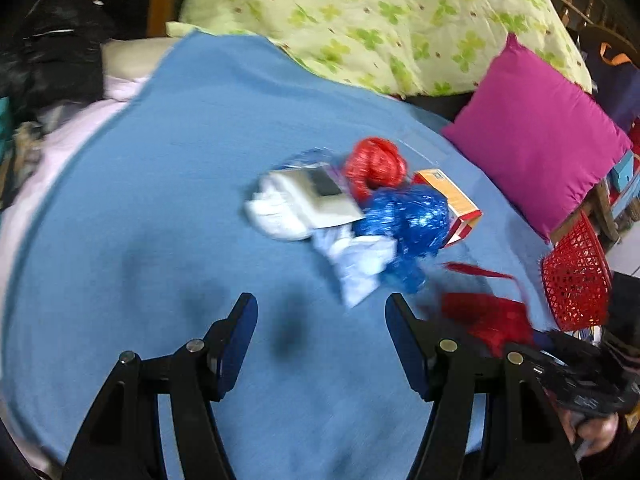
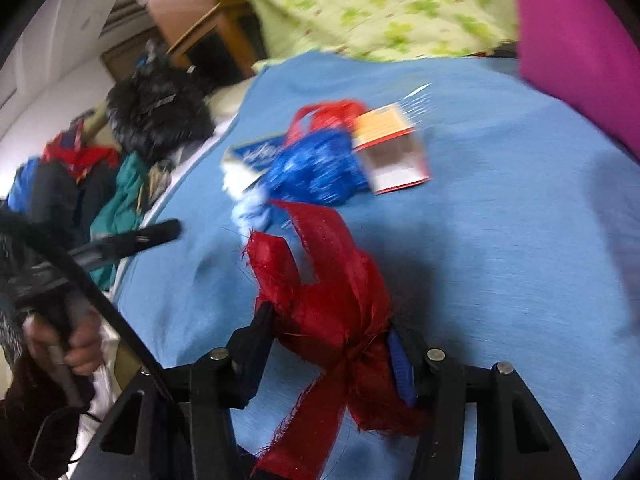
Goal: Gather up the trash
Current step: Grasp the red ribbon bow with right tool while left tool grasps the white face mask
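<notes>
A pile of trash lies on the blue cloth point(image 1: 160, 200): a red foil ball point(image 1: 374, 166), a blue foil wad point(image 1: 408, 220), white crumpled tissue point(image 1: 360, 264), a white packet point(image 1: 316, 196) and an orange-and-red carton point(image 1: 452, 200). My left gripper point(image 1: 322, 316) is open and empty, just short of the pile. My right gripper point(image 2: 332, 328) is shut on a dark red ribbon scrap point(image 2: 332, 288) and holds it above the cloth; the ribbon also shows in the left wrist view point(image 1: 488, 316). In the right wrist view the blue foil wad point(image 2: 316, 172) and the carton point(image 2: 396, 152) lie beyond it.
A red mesh basket point(image 1: 576, 276) stands at the right edge of the cloth. A magenta cushion point(image 1: 536, 136) and a green floral cover point(image 1: 380, 12) lie behind. Dark clothes point(image 2: 160, 116) are heaped at the left. The left gripper's finger point(image 2: 156, 234) shows at the left.
</notes>
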The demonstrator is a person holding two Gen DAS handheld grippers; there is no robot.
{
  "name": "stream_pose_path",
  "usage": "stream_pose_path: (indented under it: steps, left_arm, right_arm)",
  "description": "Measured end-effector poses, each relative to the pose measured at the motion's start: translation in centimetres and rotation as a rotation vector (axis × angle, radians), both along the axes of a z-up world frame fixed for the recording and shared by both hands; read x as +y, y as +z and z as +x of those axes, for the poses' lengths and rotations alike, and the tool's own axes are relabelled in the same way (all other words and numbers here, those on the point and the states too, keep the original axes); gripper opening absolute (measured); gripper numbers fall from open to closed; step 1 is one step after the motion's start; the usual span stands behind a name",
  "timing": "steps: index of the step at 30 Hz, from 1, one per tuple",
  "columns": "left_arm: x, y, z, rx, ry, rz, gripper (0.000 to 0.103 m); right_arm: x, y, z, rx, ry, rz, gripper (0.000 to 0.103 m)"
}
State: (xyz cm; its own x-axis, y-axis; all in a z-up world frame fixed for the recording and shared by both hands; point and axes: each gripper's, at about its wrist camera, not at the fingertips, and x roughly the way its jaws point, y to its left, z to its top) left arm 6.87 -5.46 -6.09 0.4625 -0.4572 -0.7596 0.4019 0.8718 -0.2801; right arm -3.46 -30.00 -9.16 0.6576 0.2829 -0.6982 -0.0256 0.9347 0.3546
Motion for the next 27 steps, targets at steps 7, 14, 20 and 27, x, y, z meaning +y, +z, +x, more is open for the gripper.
stream_pose_path:
  steps: [7, 14, 20, 27]
  left_arm:
    - [-3.8, -2.8, 3.4, 0.051, 0.019, 0.021, 0.06]
    - [-3.6, -3.4, 3.3, 0.092, 0.004, -0.034, 0.024]
    - [-1.8, -1.2, -1.3, 0.021, -0.032, -0.042, 0.022]
    - [-0.2, 2.6, -7.0, -0.065, -0.046, -0.044, 0.022]
  right_arm:
    - [-3.9, 1.6, -2.9, -0.041, -0.105, 0.046, 0.056]
    - [-4.4, 1.2, -3.8, -0.034, -0.126, 0.064, 0.056]
    - [-3.6, 2.9, -4.9, -0.089, -0.121, 0.058, 0.056]
    - [-2.8, 5.7, -6.6, -0.167, -0.119, 0.067, 0.056]
